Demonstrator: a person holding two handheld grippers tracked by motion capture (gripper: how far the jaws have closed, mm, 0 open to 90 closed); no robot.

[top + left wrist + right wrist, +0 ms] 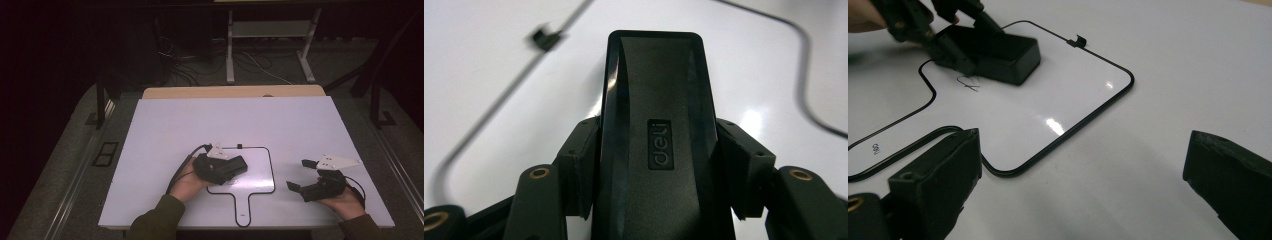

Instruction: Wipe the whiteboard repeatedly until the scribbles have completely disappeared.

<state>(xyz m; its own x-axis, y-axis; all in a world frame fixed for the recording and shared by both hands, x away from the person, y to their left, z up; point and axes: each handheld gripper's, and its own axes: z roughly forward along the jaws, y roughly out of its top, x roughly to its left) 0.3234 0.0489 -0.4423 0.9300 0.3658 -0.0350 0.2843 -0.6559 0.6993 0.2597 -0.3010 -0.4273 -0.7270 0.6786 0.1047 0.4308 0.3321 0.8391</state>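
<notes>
Glossy paddle-shaped whiteboard (260, 172): left gripper (235, 167) pinches the smooth black rectangular eraser (656, 130); right gripper (300, 175) jaws spread.

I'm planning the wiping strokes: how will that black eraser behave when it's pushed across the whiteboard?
The eraser looks like a rigid, flat-bottomed block, so it should slide rather than roll or tip. The left gripper clamps its long sides squarely, so twisting seems unlikely. The whiteboard is glossy and lies loose on the table, so it may shift under hard pushes.

"deli" logo on black eraser (659, 125)
</notes>
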